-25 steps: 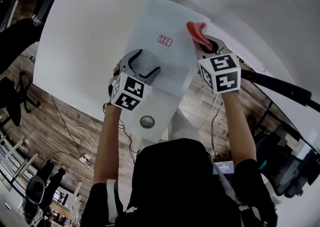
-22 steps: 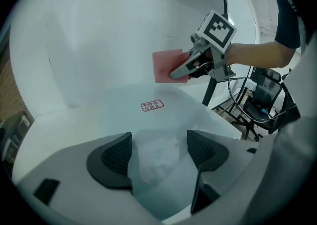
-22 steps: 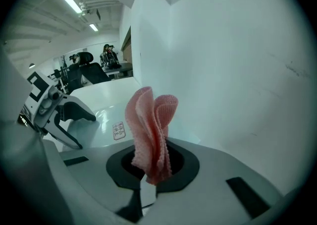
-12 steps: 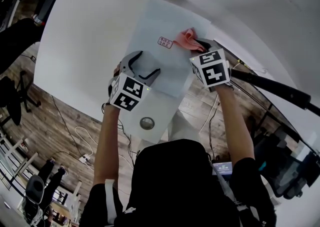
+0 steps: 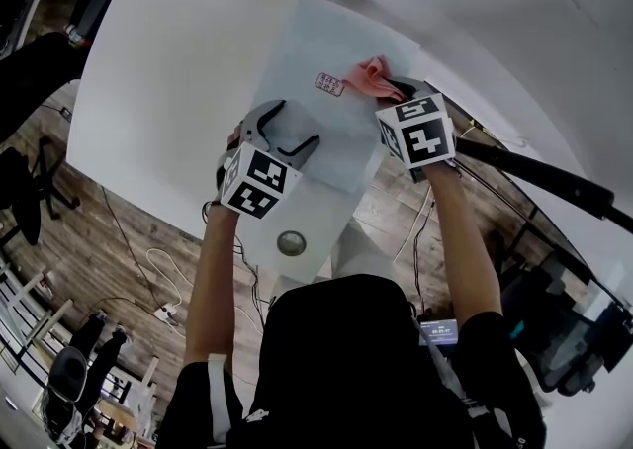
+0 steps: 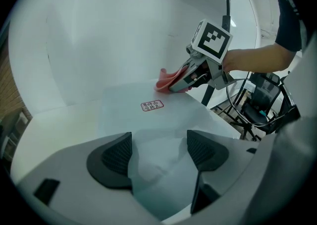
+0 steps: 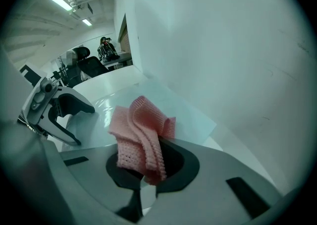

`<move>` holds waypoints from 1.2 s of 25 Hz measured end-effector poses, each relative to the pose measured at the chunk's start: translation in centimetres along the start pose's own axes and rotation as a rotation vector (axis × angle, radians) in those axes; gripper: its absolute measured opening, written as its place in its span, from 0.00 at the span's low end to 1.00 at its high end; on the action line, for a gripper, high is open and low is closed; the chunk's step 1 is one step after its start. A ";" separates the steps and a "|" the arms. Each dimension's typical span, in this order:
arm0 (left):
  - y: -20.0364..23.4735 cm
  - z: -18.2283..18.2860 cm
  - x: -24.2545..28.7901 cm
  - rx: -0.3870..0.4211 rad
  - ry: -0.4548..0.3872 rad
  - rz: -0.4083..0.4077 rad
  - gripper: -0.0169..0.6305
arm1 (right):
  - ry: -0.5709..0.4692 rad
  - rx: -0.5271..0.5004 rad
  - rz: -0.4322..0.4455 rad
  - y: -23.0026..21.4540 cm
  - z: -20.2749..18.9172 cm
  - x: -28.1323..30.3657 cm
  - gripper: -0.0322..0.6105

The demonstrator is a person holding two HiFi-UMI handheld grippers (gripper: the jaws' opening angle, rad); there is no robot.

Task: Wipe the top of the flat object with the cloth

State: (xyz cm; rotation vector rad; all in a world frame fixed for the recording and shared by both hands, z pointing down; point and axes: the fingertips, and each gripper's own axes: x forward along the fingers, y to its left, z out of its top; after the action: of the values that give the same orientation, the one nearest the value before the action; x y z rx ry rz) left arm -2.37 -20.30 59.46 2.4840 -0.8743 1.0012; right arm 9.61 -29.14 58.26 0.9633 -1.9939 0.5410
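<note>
The pink knitted cloth (image 7: 141,130) is bunched in my right gripper (image 7: 148,162), jaws clamped on it, loose folds spilling out past the tips. In the head view the cloth (image 5: 368,76) sits over the 2 o'clock part of the flat translucent sheet (image 5: 316,131), close to that edge. From the left gripper view it looks right down at the surface, but I can't tell for sure that it touches.

The sheet lies flat on the white table (image 5: 168,71), reaching the table's near edge. A small red-bordered label (image 5: 329,84) is on it, just at 9 o'clock of the cloth. I can't read its print.

My right gripper (image 5: 396,91) comes in from 4 o'clock, marker cube up. My left gripper (image 5: 282,131) is at the sheet's 6 o'clock end, jaws apart and clamped on nothing. In its own view the sheet (image 6: 148,120) runs under and between the two dark pads (image 6: 111,157), with the label (image 6: 152,105) at 12 o'clock ahead of them and the cloth (image 6: 166,80) and right gripper (image 6: 185,80) beyond at 1 o'clock.

On the table's near corner, at 6 o'clock of the left gripper, there's a round metal disc (image 5: 291,242). Wood floor (image 5: 89,239) with trailing cables shows below.
</note>
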 end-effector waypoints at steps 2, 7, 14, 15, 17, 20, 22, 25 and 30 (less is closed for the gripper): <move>0.0 0.0 0.0 0.000 0.001 0.000 0.55 | 0.008 0.006 0.014 0.4 0.2 0.2 0.12; 0.0 0.0 0.1 0.002 0.003 0.003 0.55 | 0.020 -0.037 0.032 2.0 0.9 1.0 0.12; 0.1 -0.1 0.1 0.001 0.005 0.002 0.55 | 0.024 -0.141 0.103 6.8 3.0 2.0 0.12; 0.1 -0.1 0.2 0.001 0.006 0.002 0.55 | 0.029 -0.166 0.109 7.4 3.1 2.1 0.12; 0.1 0.0 0.2 0.000 0.007 0.001 0.55 | 0.036 -0.201 0.127 8.8 3.2 2.3 0.12; 0.1 -0.1 0.1 0.000 0.009 0.001 0.55 | 0.036 -0.243 0.156 10.9 3.2 2.5 0.12; 0.0 -0.1 0.1 0.000 0.009 0.001 0.55 | 0.033 -0.270 0.161 11.7 3.2 2.5 0.12; 0.0 -0.1 0.2 -0.001 0.011 -0.001 0.55 | 0.033 -0.285 0.163 12.0 3.1 2.6 0.12; 0.0 0.0 0.2 -0.002 0.010 -0.001 0.55 | 0.043 -0.243 0.173 11.6 3.1 2.6 0.12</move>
State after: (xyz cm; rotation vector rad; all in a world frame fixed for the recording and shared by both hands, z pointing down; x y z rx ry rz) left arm -2.28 -20.37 59.63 2.4755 -0.8701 1.0111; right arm -2.06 -25.25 58.43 0.6300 -2.0591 0.3969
